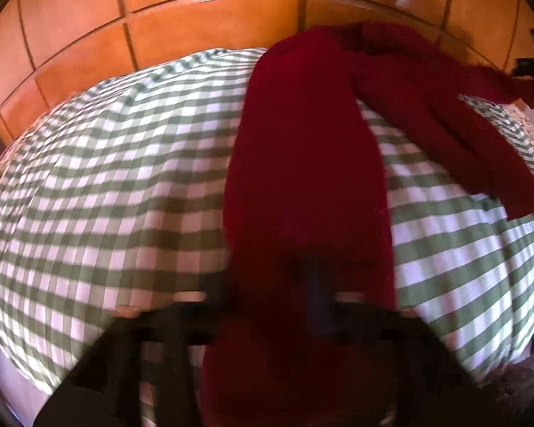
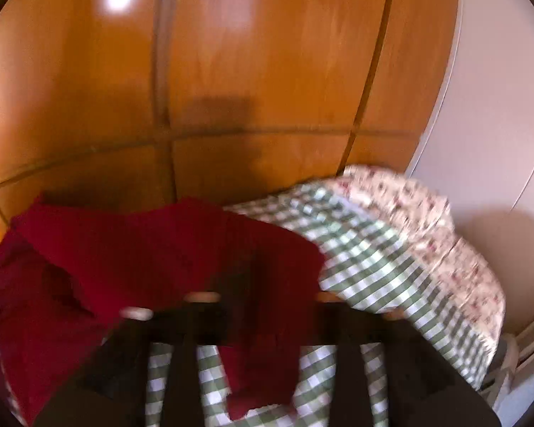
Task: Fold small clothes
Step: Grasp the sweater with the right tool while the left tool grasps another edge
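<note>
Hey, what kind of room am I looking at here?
Most likely a bedroom. A bed with a green-and-white checked cover and a floral quilt stands against glossy wooden panelling, perhaps wardrobe doors, with a dark red garment lying on the bed.

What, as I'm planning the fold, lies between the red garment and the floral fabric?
Only bare green-checked bedcover, shown in the right wrist view.

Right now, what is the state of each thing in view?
red garment: not folded, stretched over the cover, one end lifted
left gripper: shut on red garment
right gripper: open, cloth strip between its jaws
checked cover: spread flat
</note>
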`<control>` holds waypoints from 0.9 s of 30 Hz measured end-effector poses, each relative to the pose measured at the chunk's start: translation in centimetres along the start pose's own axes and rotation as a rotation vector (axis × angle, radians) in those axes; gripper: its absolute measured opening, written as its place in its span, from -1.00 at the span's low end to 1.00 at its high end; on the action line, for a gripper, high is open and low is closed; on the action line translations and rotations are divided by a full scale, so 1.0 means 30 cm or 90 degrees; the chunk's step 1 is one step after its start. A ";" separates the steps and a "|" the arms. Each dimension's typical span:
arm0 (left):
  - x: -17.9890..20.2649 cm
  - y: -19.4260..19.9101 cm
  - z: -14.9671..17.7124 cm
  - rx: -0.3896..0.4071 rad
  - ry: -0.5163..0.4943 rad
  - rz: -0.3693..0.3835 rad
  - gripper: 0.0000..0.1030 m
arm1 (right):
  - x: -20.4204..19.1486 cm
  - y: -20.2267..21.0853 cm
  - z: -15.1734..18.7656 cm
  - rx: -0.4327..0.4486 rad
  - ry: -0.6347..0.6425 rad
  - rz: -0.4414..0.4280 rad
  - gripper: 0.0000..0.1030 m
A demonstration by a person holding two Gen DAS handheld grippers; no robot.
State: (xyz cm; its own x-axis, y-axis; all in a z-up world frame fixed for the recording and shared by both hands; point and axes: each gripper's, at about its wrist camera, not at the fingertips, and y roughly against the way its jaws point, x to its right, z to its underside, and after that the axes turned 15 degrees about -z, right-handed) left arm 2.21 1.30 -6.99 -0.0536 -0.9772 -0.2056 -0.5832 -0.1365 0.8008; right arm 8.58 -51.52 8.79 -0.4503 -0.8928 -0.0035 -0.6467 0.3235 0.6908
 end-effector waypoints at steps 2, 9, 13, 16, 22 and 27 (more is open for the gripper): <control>-0.035 0.005 -0.030 0.007 0.014 -0.006 -0.82 | 0.027 -0.011 0.016 0.016 -0.027 0.006 0.44; -0.410 -0.024 -0.272 0.042 0.210 -0.193 -0.44 | -0.028 0.090 0.207 -0.009 -0.013 -0.126 0.50; -0.525 0.052 -0.332 0.107 0.336 -0.181 0.35 | -0.101 0.182 0.352 -0.080 -0.039 -0.320 0.37; -0.445 0.065 -0.356 0.121 0.299 -0.142 0.38 | -0.172 0.214 0.461 -0.147 -0.062 -0.439 0.30; -0.160 0.015 -0.311 0.065 0.194 0.049 0.35 | -0.391 0.211 0.677 -0.274 -0.061 -0.574 -0.07; 0.047 -0.014 -0.278 0.003 0.126 0.179 0.33 | -0.452 0.235 0.607 -0.223 -0.006 -0.547 -0.84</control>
State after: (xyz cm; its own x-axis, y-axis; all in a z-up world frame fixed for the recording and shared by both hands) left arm 9.14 -1.38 -2.92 -0.0543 -0.9891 0.1368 -0.5714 0.1431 0.8081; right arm -1.09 -31.43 0.55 0.0915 -0.7794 -0.6198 -0.5390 -0.5622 0.6273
